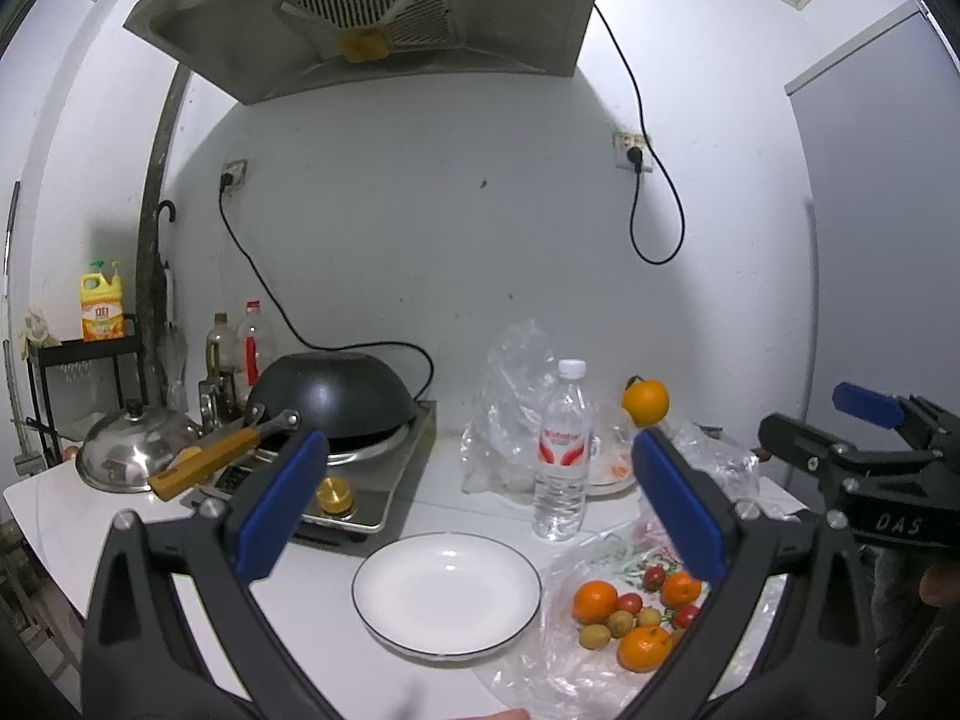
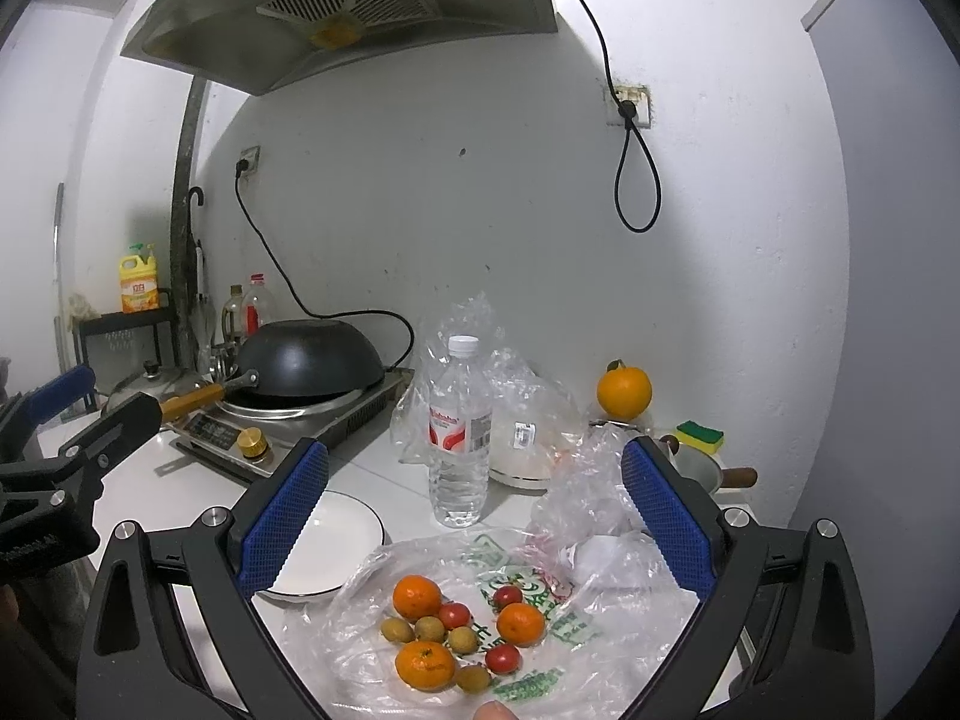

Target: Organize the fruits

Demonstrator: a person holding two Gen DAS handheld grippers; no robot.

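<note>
Mixed fruit lies on a flattened clear plastic bag [image 2: 540, 660]: three tangerines [image 2: 416, 596], red cherry tomatoes [image 2: 454, 615] and several small tan longans [image 2: 429, 628]. The pile also shows in the left wrist view [image 1: 630, 618]. An empty white plate [image 1: 447, 591] with a dark rim sits left of the bag; it also shows in the right wrist view [image 2: 336, 534]. My left gripper [image 1: 480, 504] is open and empty above the plate. My right gripper [image 2: 474, 516] is open and empty above the fruit; the left wrist view shows it [image 1: 834, 420] at the right.
A water bottle [image 2: 461, 432] stands behind the bag. A large orange [image 2: 624, 391] sits on a lidded pot at the back right, with crumpled plastic bags [image 2: 522, 396] beside it. A black wok [image 1: 333, 393] rests on an induction cooker [image 1: 360, 480]; a steel lid [image 1: 135, 447] lies further left.
</note>
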